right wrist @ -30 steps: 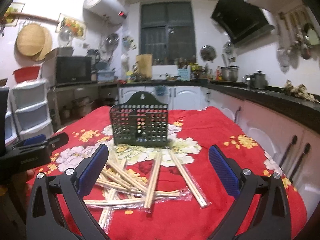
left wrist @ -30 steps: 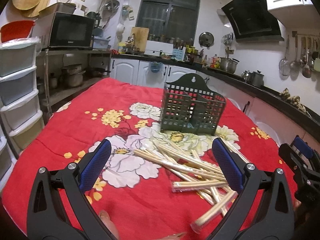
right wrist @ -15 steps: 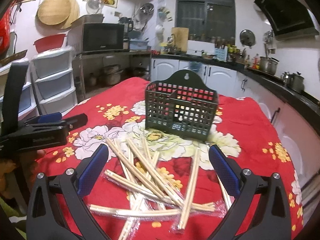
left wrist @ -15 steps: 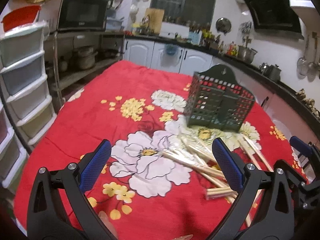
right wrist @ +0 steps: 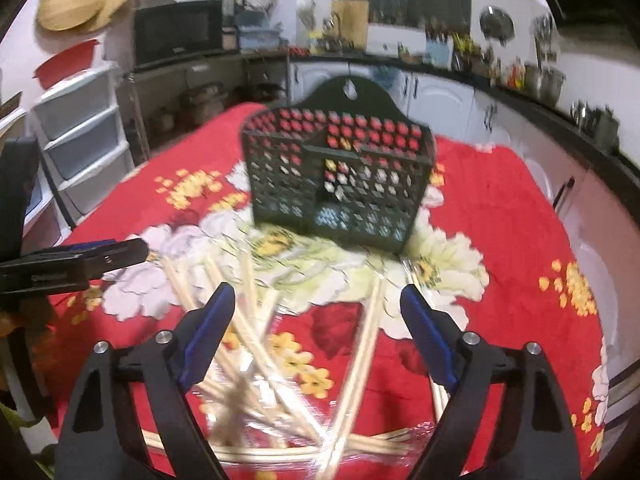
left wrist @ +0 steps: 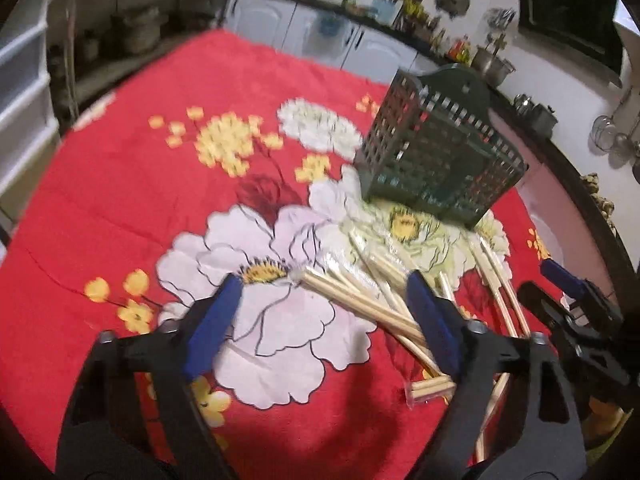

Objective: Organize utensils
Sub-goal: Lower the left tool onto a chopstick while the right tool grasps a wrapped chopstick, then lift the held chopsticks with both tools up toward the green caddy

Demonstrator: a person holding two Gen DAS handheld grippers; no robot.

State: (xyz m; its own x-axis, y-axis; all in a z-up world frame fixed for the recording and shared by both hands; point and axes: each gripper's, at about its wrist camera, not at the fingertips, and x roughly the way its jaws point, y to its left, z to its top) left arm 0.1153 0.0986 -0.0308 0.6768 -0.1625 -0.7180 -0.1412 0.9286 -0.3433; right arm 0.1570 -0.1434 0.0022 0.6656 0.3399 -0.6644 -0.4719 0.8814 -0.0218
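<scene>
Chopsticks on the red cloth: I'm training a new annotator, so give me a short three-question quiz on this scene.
1. True or false: the green basket already holds some wrapped chopsticks.
2. Multiple choice: where do the chopsticks lie? A) inside the basket B) loose on the floral tablecloth in front of the basket C) on the kitchen counter
3. Fill in: the pads of the right gripper press on ____.

Key
1. False: the basket looks empty through its lattice.
2. B.
3. Nothing. Its jaws are closing above the pile, with chopsticks seen between them. The left gripper is likewise closing, holding nothing yet.
</scene>
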